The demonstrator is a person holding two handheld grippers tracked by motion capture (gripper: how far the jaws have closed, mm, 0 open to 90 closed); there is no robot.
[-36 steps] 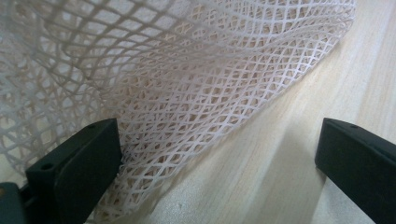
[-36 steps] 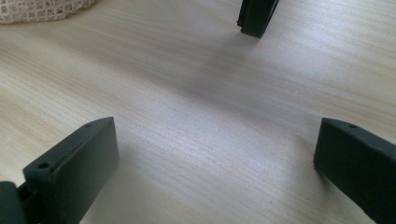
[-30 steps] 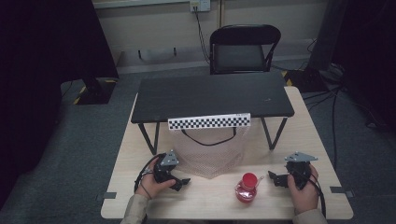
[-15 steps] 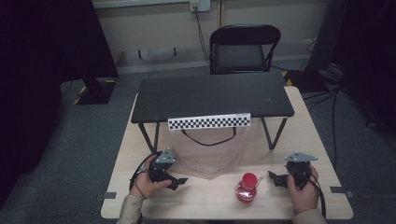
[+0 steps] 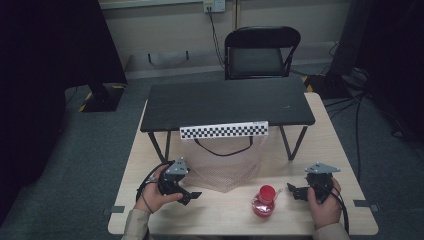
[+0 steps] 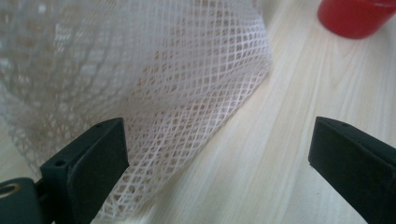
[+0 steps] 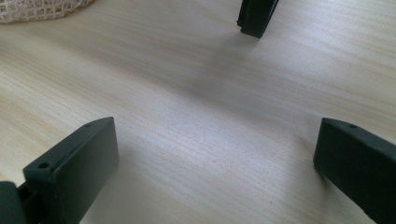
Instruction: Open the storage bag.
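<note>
On the wooden desk [image 5: 150,150], the white mesh bag [image 5: 225,162] hangs off the black stand [image 5: 225,102] toward the near edge, the left gripper [image 5: 192,196] wide open at its lower corner, the right gripper [image 5: 291,190] open beside the red bottle [image 5: 264,201].

Black tongs [image 5: 186,194] with grey three-cornered plates, black cables; beige sleeves [image 5: 134,227].
</note>
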